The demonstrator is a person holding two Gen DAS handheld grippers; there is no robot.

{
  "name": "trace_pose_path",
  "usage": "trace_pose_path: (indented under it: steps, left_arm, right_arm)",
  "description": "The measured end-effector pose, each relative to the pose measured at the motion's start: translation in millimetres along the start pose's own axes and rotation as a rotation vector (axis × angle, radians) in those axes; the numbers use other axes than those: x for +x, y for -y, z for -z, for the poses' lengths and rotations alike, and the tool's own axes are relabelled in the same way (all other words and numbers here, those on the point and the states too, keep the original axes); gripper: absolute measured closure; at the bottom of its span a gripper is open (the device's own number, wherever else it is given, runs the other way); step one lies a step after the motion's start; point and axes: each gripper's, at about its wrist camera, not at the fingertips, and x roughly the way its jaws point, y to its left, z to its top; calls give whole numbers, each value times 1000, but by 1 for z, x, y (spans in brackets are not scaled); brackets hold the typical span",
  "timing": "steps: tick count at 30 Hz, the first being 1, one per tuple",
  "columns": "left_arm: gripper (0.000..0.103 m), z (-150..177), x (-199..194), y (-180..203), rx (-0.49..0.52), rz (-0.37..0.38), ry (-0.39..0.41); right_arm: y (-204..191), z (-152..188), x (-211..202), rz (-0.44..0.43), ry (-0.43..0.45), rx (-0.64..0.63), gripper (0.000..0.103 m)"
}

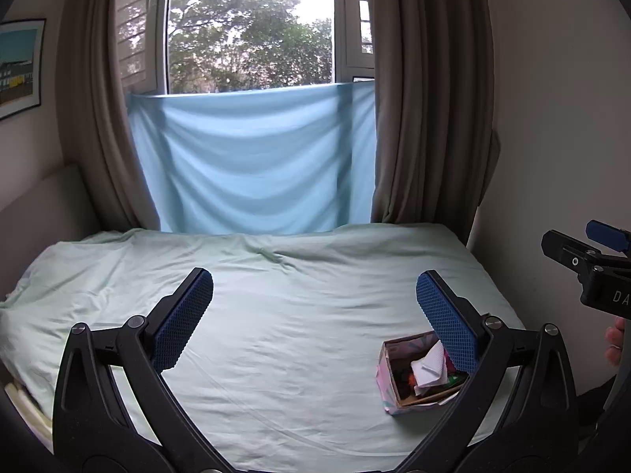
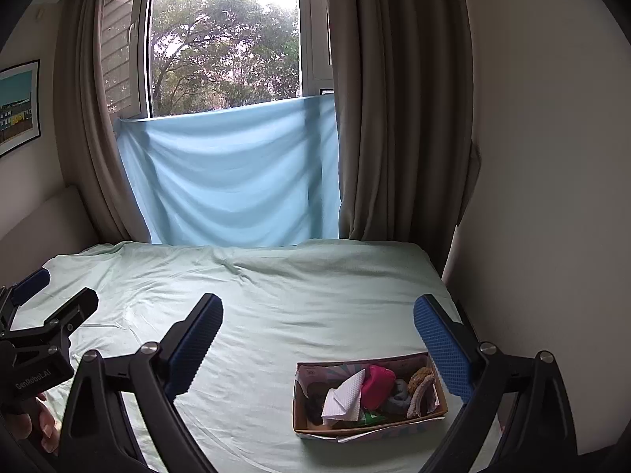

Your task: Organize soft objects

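Two grippers: both held above the bed point(image 1: 276, 335), neither touching anything.
Left gripper point(image 1: 314, 311): jaws spread wide, blue ridged pads point(image 1: 183, 319) facing each other across bare sheet — nothing between them.
Right gripper point(image 2: 318, 335): jaws likewise wide apart and holding nothing; its right pad point(image 2: 443, 349) overlaps the far right corner of the box in its own view.
Box point(image 2: 311, 414): a shallow open cardboard tray with patterned outer sides, resting on the pale green sheet toward the right side of the bed, nearer the right gripper.
Box contents: a crumpled white paper towel point(image 2: 343, 398) standing up near the middle, a red-pink soft item point(image 2: 378, 384) just beside it, a grey piece point(image 2: 398, 394), a tan knitted piece point(image 2: 421, 380) at the right end, something dark at the left end — too jumbled to name further.
Bed surface: wrinkled sheet, with only the box seen on it.
Backdrop: light blue cloth point(image 2: 236, 173) hung across the lower window point(image 2: 224, 39), brown curtains point(image 2: 398, 118) on both sides, trees outside.
Wall: framed picture point(image 2: 17, 106) at the left.
Cross views: each gripper shows at the edge of the other's camera, with part of the person's hand point(image 2: 39, 421) below it.
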Motion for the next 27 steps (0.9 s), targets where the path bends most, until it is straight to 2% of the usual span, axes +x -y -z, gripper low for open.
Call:
trace_pose_path:
  steps: [27]
  left_arm:
    - [0, 0, 4, -3, 3, -22, 7]
  right_arm:
    - [-5, -6, 4, -2, 5, 4, 7]
